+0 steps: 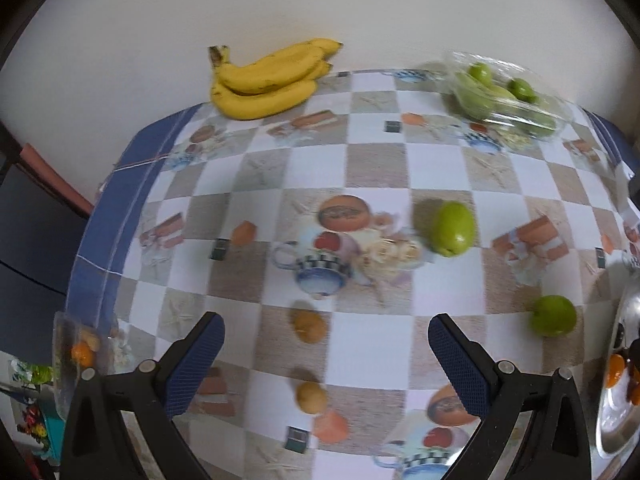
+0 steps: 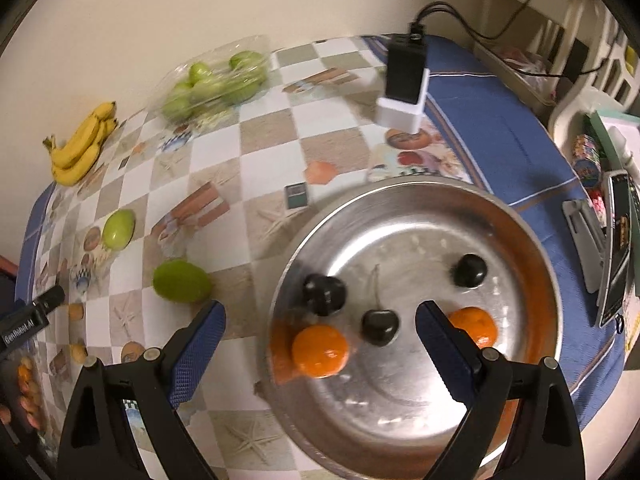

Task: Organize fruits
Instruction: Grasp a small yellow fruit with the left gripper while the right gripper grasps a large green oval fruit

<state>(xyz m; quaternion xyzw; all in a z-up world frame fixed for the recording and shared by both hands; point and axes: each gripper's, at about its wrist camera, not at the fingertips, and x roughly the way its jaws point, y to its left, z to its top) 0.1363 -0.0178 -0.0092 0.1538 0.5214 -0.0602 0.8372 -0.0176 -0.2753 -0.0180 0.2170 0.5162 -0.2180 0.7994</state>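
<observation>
Both grippers, left gripper (image 1: 326, 344) and right gripper (image 2: 320, 328), hang with jaws wide apart and empty. Two green fruits (image 2: 182, 281) lie loose on the table (image 2: 256, 136) beside the metal bowl (image 2: 520, 220); being round, they could roll off if nudged

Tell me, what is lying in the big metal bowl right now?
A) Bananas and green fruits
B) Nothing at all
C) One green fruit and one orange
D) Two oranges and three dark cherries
D: the right wrist view shows the metal bowl holding two oranges and three dark cherries; the bananas lie on the tablecloth.
</observation>
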